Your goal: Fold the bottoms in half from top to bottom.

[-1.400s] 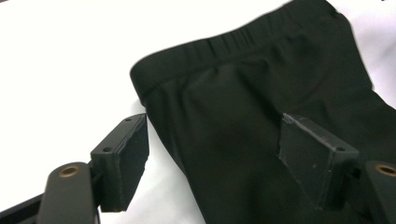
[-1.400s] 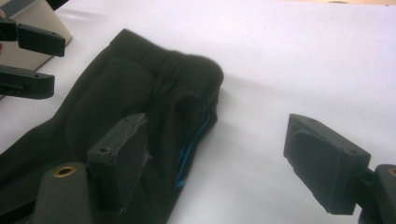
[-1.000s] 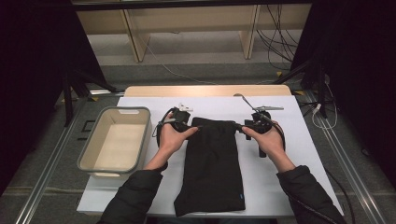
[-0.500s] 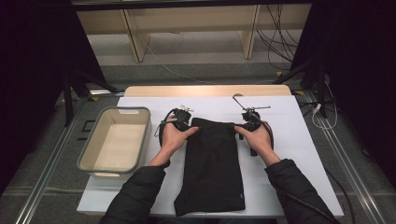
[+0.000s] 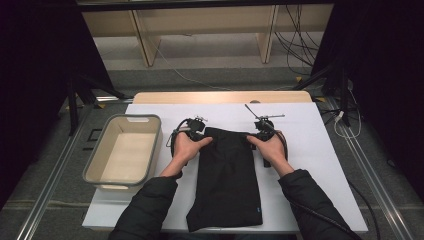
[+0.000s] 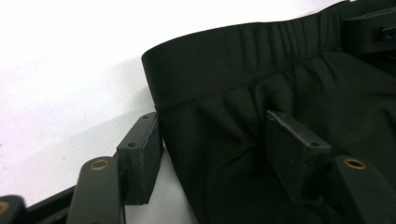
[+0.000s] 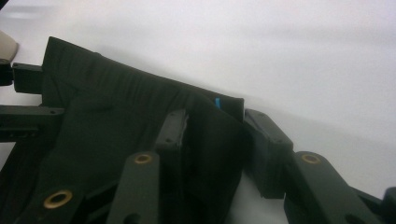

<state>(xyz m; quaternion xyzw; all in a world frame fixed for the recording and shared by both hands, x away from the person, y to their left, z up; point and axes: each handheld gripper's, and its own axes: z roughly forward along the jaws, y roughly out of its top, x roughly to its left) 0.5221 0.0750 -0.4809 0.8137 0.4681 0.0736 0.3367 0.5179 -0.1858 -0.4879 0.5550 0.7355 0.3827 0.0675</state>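
Black fabric shorts point(image 5: 226, 177) flat on white tabletop point(image 5: 310, 150), waistband at far end. Left tongs point(image 6: 210, 154) at far-left waistband corner, jaws just closing, part open astride the fabric edge. Right tongs point(image 7: 212, 140) at far-right corner, pinching a raised fold.

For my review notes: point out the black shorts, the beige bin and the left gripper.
black shorts point(image 5: 225, 180), high view, middle of the fabric.
beige bin point(image 5: 96, 158), high view, left wall.
left gripper point(image 6: 212, 140), left gripper view, midway between its fingers.
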